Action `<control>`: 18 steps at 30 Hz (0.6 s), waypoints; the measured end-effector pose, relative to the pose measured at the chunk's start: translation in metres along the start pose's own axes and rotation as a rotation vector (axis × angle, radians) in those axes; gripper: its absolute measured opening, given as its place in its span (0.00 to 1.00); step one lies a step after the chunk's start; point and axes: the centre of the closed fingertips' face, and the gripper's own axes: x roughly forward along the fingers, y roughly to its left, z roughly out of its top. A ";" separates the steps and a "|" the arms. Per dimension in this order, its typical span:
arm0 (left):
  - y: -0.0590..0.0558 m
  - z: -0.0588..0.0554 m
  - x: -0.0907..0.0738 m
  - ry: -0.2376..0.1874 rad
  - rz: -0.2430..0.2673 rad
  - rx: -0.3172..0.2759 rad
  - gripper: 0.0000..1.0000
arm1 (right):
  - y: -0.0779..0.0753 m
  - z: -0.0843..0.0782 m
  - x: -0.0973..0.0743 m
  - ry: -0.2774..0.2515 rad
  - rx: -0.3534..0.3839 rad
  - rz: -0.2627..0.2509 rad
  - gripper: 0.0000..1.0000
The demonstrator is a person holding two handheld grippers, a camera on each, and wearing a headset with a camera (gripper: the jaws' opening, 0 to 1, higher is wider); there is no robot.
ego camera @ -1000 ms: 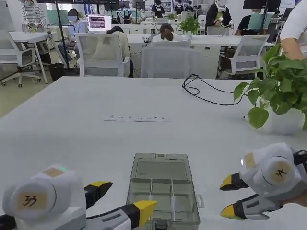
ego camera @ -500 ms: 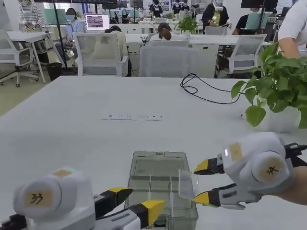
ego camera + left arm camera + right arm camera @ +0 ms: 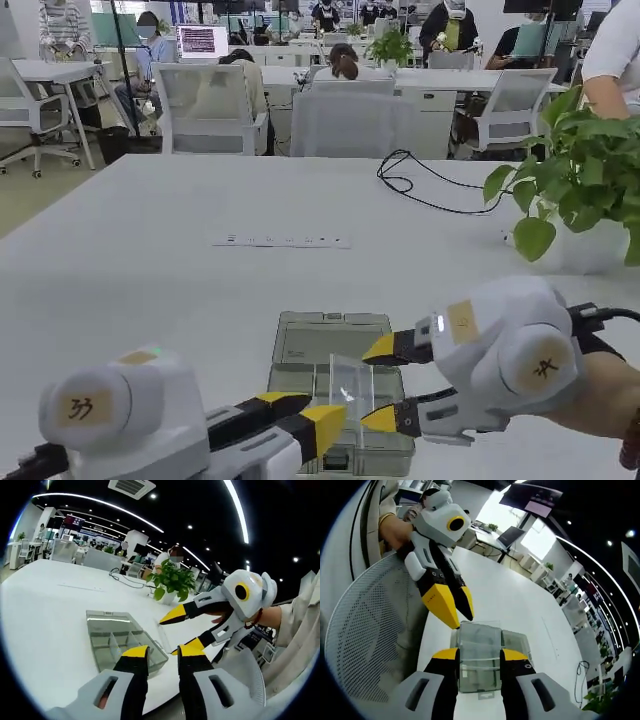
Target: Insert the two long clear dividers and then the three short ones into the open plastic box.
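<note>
**Clear divider [image 3: 350,388] clamped upright between the jaws of the right gripper [image 3: 377,385].**
The open plastic box [image 3: 400,462] lies directly beneath that gripper's tips, and clear partitions split its tray into compartments. The left gripper [image 3: 312,412] points at the box's near edge, its jaws slightly parted and empty.

Left of the box [image 3: 318,343] the white table [image 3: 120,290] lies bare. Beyond the box sit a power strip [image 3: 283,241] and a cable [image 3: 420,185], and a potted plant [image 3: 585,180] stands far right. 2 grippers crowd the box's near side: the right gripper [image 3: 377,385], holding a clear divider [image 3: 352,385], and the left gripper [image 3: 312,410].
</note>
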 end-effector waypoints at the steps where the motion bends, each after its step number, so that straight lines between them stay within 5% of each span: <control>1: 0.000 0.000 0.000 -0.002 -0.003 -0.010 0.17 | 0.000 0.002 0.001 -0.007 0.002 0.000 0.32; 18: 0.007 0.002 -0.006 -0.005 -0.013 -0.072 0.00 | 0.001 0.023 0.011 -0.061 0.015 -0.008 0.32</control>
